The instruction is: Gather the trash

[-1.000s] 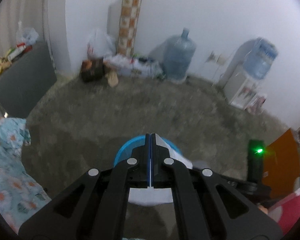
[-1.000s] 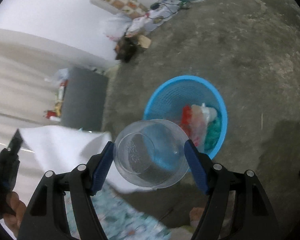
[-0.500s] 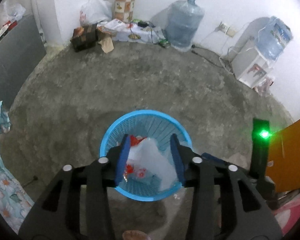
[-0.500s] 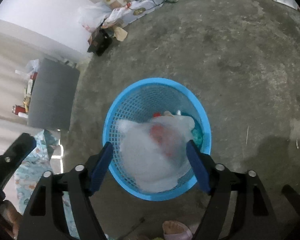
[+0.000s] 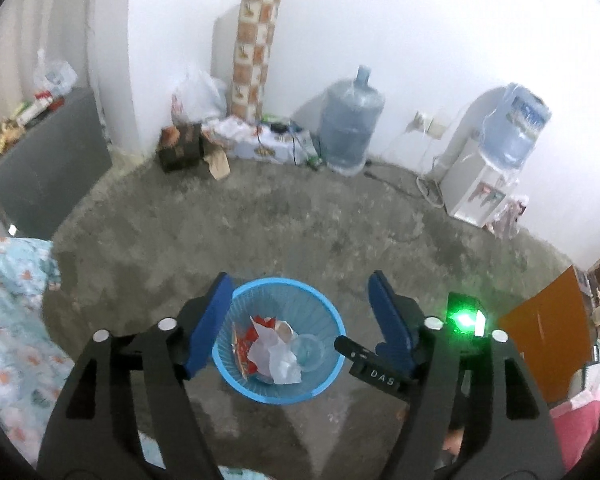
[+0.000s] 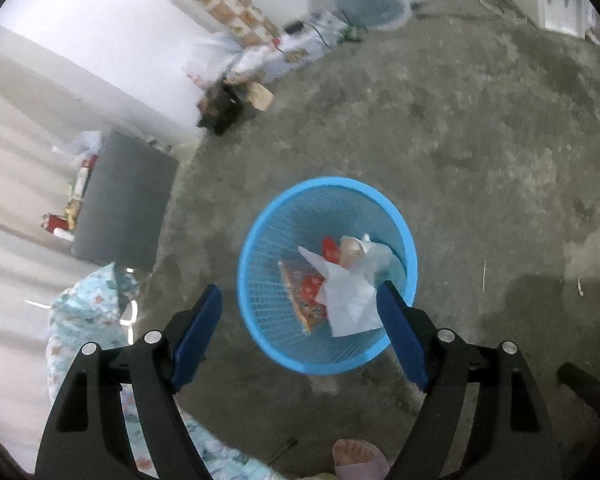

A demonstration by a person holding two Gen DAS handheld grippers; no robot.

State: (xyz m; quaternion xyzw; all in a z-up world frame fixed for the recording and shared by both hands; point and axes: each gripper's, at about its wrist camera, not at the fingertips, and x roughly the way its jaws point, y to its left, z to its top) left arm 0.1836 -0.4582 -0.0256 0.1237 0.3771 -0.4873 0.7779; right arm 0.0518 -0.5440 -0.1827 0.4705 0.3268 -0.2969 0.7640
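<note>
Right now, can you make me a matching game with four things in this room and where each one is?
Things:
1. crumpled white paper
2. big water bottle
3. tiled column
4. floral cloth

Places:
A. standing on the floor by the white wall
B. at the left edge of the left wrist view
C. inside the blue basket
D. rising against the wall behind the boxes and bags

Pairs: 1-C, 2-A, 3-D, 4-B
</note>
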